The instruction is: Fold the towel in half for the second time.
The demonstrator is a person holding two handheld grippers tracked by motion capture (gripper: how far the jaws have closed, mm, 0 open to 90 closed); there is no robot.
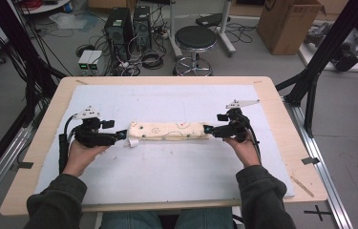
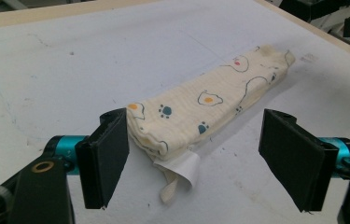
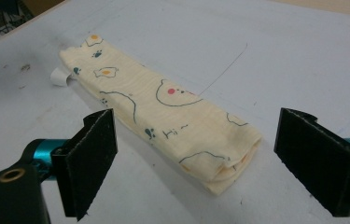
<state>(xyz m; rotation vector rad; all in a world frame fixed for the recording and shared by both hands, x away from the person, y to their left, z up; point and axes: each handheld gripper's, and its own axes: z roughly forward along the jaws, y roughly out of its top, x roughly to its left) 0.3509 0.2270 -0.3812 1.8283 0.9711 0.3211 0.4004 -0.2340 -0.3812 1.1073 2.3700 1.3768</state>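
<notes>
My left fingers (image 2: 193,158) and right fingers (image 3: 196,161) stood open at either end of the folded cloth (image 1: 169,130) on the tabletop (image 1: 167,167); a careless nudge could unfold it.

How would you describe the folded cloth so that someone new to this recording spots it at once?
On the white mat covering the wooden table, look midway between the two hand-held grippers. There lies the folded cloth, a long cream strip. Its printed paw marks, fried eggs and bear outlines, plus a white tag at one end, set it apart.
</notes>
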